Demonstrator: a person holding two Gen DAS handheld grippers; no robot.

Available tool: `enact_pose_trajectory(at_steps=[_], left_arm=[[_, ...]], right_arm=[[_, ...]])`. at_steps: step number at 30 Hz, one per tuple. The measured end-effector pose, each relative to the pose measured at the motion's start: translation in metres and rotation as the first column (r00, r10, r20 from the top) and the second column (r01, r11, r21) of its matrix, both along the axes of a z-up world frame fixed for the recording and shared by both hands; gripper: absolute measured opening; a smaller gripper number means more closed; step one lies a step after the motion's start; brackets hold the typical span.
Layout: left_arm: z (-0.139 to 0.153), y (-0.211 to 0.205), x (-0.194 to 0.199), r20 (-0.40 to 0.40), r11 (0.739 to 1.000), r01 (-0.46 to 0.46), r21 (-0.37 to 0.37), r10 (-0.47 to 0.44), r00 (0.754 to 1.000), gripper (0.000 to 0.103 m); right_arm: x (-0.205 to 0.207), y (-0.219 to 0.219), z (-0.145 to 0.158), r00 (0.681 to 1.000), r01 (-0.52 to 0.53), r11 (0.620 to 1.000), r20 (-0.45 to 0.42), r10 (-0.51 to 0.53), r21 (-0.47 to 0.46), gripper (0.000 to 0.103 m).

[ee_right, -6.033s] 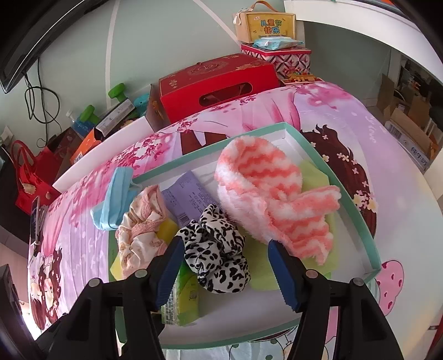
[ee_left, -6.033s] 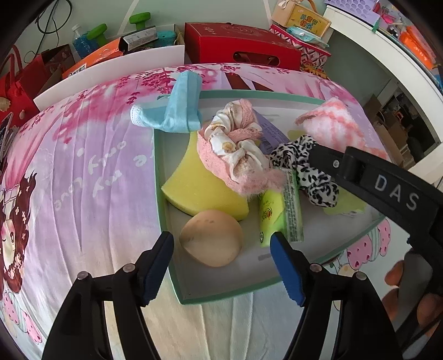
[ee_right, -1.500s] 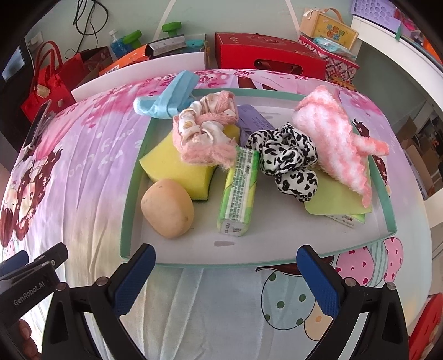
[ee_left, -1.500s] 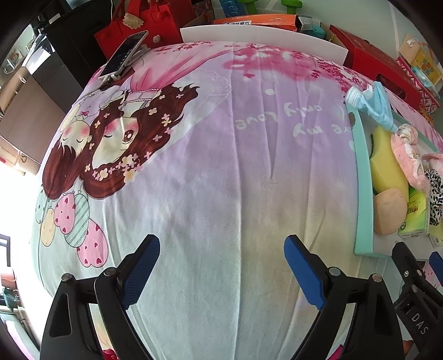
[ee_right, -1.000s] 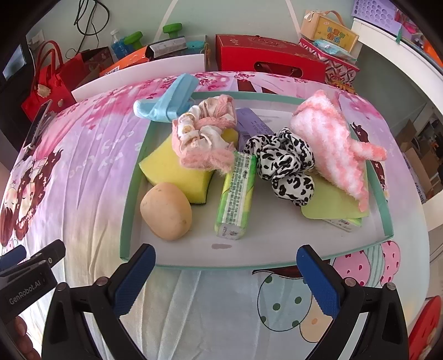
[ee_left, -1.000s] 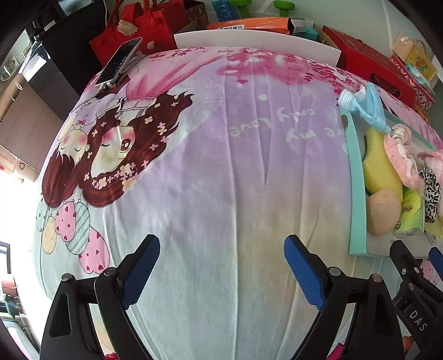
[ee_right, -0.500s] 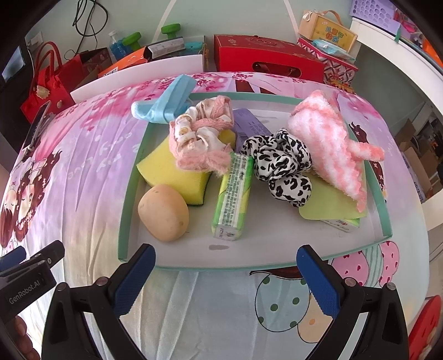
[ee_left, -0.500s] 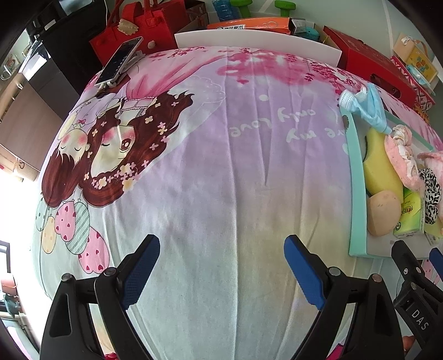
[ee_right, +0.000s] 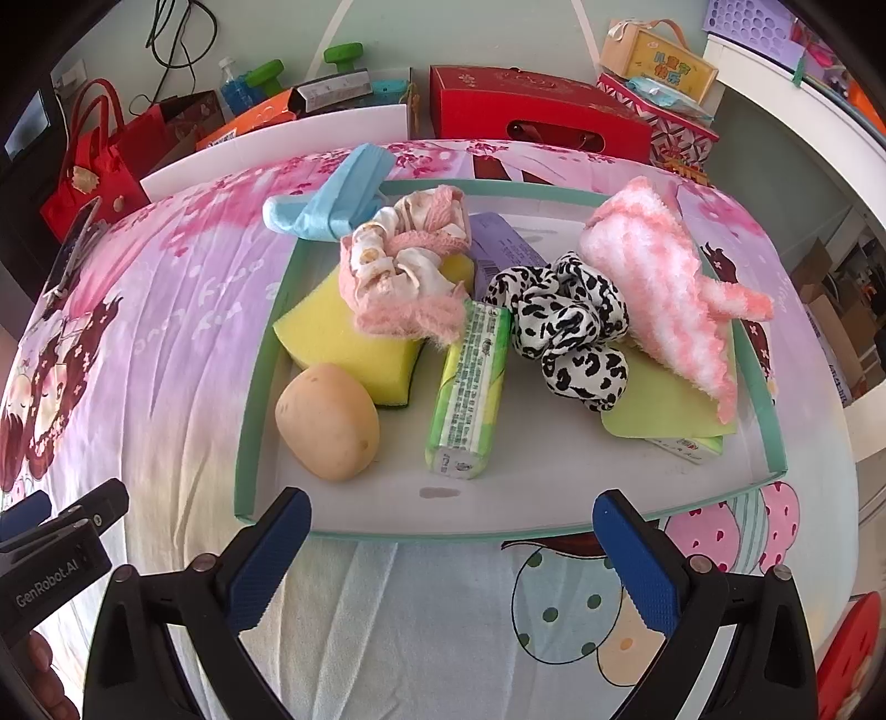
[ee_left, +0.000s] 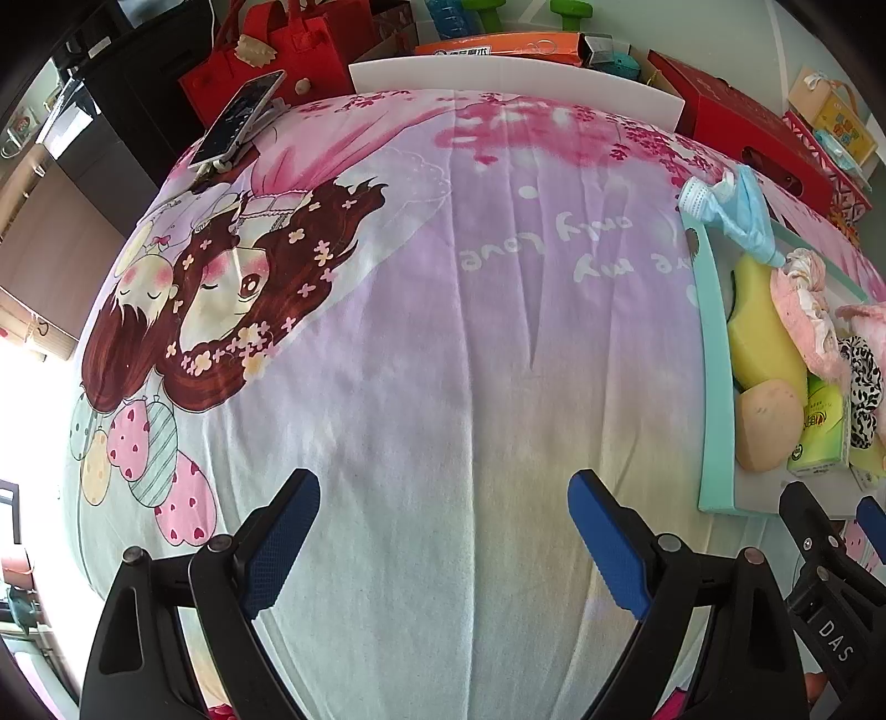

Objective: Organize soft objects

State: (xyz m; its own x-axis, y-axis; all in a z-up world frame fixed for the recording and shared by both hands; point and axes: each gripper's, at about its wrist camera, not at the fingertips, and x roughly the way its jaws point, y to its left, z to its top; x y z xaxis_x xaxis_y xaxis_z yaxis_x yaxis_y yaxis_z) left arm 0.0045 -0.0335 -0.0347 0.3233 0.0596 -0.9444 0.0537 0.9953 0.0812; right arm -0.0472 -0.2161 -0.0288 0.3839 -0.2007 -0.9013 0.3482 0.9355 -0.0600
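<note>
A shallow green-rimmed tray point(ee_right: 252, 421) lies on the cartoon-print sheet. It holds a tan egg-shaped sponge point(ee_right: 328, 422), a yellow sponge point(ee_right: 343, 338), a pink and cream scrunchie point(ee_right: 404, 271), a green tissue pack point(ee_right: 470, 387), a leopard-print scrunchie point(ee_right: 565, 327) and a pink striped fluffy sock point(ee_right: 659, 277). A blue face mask point(ee_right: 332, 205) hangs over the tray's far left corner. My right gripper point(ee_right: 451, 531) stands open just before the tray's near edge, empty. My left gripper point(ee_left: 443, 515) is open over bare sheet, with the tray point(ee_left: 714, 354) at its right.
A phone point(ee_left: 235, 119) lies at the far left corner of the bed. Red bags point(ee_left: 277, 50), a red box point(ee_right: 531, 111), cartons and green dumbbells crowd the floor behind. A white board point(ee_right: 277, 144) lines the far edge. A hand point(ee_right: 44, 670) shows at bottom left.
Since six seconds ago both grippers have pulled back from the tray, the left one swinging left over bare sheet. Over the last second nothing has visibly moved.
</note>
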Motion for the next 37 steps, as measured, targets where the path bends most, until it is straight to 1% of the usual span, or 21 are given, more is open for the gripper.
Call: enact_pose_trajectory(at_steps=[23,29,34,37], left_arm=[[-0.0026,0.0006,-0.0012,-0.004,1.000,-0.003,0.004,0.003,1.000,0.092],[-0.0032,0.0013,-0.0011,-0.008,1.000,-0.003,-0.003,0.003,1.000,0.092],[0.0002,0.0004,-0.0026,0.007,1.000,0.002,-0.006,-0.002,1.000,0.092],[-0.0003,-0.0001,-0.0021,-0.001,1.000,0.007,-0.018,-0.007,1.000,0.092]], right_arm=[[0.0007,-0.0008,-0.0012,1.000,-0.002,1.000,-0.008,0.002,0.000,0.103],[0.0003,-0.0006,-0.0015,1.000,-0.001,1.000,-0.008,0.001,0.000,0.103],[0.0004,-0.0006,-0.0017,1.000,-0.002,1.000,-0.008,0.002,0.000,0.103],[0.0006,-0.0008,-0.0014,1.000,-0.001,1.000,-0.008,0.001,0.000,0.103]])
